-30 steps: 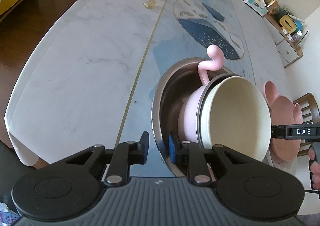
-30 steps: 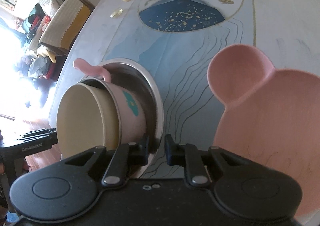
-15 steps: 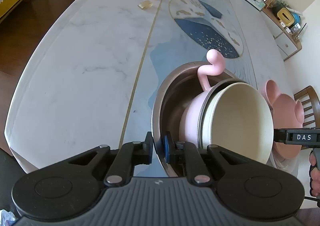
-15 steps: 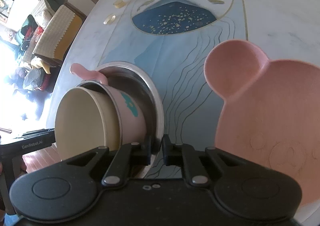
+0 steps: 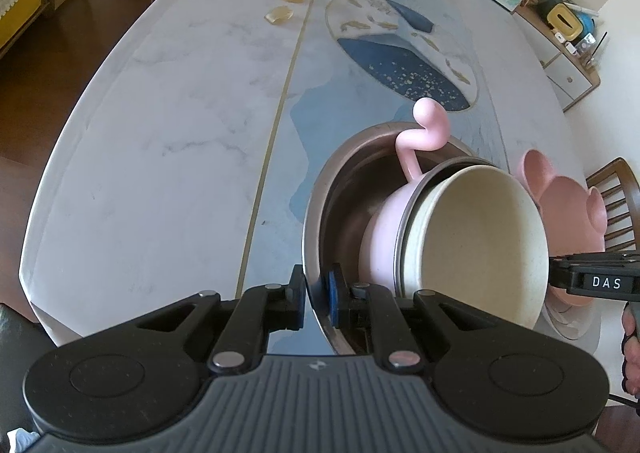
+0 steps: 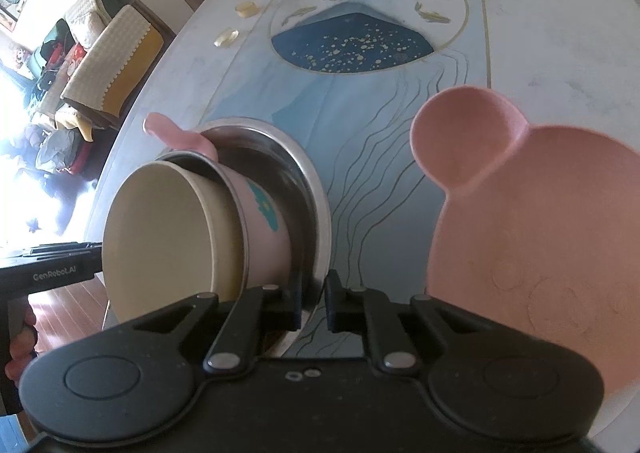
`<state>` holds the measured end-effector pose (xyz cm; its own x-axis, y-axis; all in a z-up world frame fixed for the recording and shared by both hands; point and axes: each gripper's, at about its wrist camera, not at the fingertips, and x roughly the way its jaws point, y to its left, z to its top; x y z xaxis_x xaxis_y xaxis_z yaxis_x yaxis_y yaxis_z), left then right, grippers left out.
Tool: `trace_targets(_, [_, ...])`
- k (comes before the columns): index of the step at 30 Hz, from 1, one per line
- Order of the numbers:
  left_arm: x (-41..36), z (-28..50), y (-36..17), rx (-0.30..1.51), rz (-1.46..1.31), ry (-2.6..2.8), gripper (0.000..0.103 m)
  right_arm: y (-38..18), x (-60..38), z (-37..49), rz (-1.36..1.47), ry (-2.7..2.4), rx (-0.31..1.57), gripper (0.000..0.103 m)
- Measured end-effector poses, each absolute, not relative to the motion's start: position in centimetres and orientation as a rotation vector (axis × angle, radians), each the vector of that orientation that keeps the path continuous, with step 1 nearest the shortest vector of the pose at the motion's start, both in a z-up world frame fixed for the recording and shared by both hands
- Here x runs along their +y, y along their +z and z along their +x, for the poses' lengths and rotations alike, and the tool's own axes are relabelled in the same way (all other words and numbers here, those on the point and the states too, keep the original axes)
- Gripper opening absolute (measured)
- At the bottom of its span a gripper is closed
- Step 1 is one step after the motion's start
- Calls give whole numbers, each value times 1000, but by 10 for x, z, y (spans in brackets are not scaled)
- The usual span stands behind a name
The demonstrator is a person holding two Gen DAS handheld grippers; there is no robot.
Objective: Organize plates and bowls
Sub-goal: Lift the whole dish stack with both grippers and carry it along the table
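Observation:
A steel bowl (image 5: 352, 157) holds a pink bowl with a flamingo handle (image 5: 384, 225), and a cream bowl (image 5: 480, 237) nests inside that. My left gripper (image 5: 314, 295) is shut on the steel bowl's near rim. My right gripper (image 6: 314, 299) is shut on the opposite rim of the steel bowl (image 6: 316, 213). The stack is tilted and seems lifted off the table. The cream bowl (image 6: 160, 237) and pink bowl (image 6: 264, 229) show in the right wrist view too. A pink bear-shaped plate (image 6: 540, 237) lies on the table to the right; it also shows in the left wrist view (image 5: 568, 205).
The long marble table (image 5: 180, 133) has a blue painted centre panel. Two small amber dishes (image 5: 286, 3) and small clutter lie at the far end. A wooden chair (image 5: 620, 197) stands by the right edge. A sideboard with boxes (image 5: 560, 25) is behind.
Both grippers closed onto the steel bowl's rim from opposite sides. The bowl stack has shifted slightly with them.

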<state>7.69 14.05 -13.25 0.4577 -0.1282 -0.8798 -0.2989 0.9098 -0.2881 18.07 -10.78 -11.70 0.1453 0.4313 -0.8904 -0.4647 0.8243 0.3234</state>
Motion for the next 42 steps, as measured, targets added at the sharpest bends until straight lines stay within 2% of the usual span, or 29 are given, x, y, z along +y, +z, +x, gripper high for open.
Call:
trace_targets(24, [79,110,-62,1086,-339,-3,10,-49,-173,172,67,528,1200,11])
trace_targets(42, [-33,179,-74,1123,-285,-115,10,-56,-285,204,134,392,1196,11])
